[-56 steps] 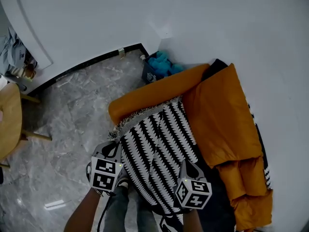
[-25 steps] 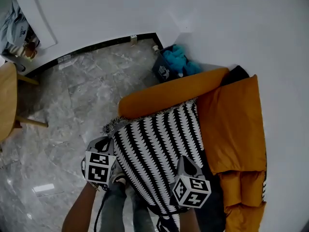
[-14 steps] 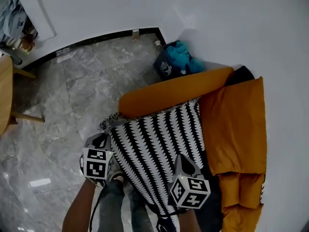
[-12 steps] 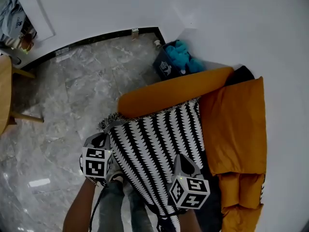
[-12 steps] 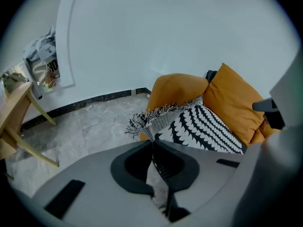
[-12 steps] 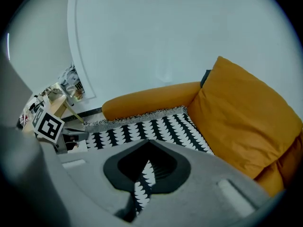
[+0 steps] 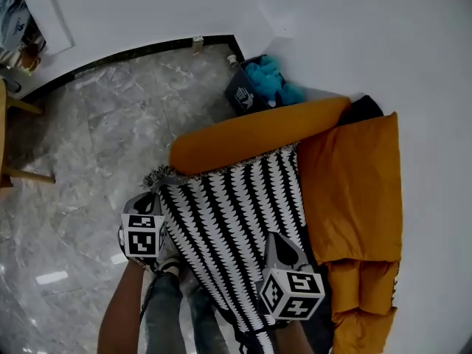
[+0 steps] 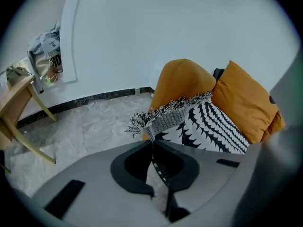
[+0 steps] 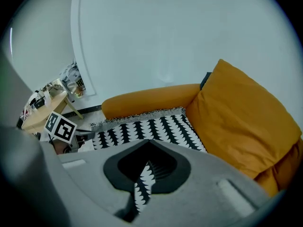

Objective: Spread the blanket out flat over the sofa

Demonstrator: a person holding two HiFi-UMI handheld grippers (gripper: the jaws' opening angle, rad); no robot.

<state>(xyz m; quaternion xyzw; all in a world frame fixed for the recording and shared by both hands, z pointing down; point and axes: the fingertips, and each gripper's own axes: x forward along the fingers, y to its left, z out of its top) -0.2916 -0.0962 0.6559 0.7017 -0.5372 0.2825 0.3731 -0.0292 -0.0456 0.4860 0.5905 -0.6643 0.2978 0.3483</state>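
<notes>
A black-and-white patterned blanket (image 7: 236, 220) with a fringed far edge lies stretched over the seat of the orange sofa (image 7: 251, 135). Its fringe reaches the armrest. My left gripper (image 7: 150, 206) is shut on the blanket's left edge near the fringed corner, off the sofa's front side. In the left gripper view the cloth (image 8: 208, 124) runs straight out of the closed left gripper (image 8: 152, 144). My right gripper (image 7: 279, 248) is shut on the near right edge, by the orange back cushion (image 7: 354, 183). In the right gripper view a strip of blanket (image 9: 142, 126) hangs between the closed jaws of the right gripper (image 9: 147, 150).
Grey marble floor (image 7: 96, 146) lies left of the sofa, bounded by a white wall with a black baseboard. A dark bag with a teal soft thing (image 7: 258, 94) stands behind the armrest. A wooden table (image 8: 19, 108) stands at the far left. The person's legs (image 7: 173, 308) are below the left gripper.
Both grippers keep their hold on the blanket. The left gripper has drawn the fringed corner a little farther out to the left, and the blanket looks tauter and wider.
</notes>
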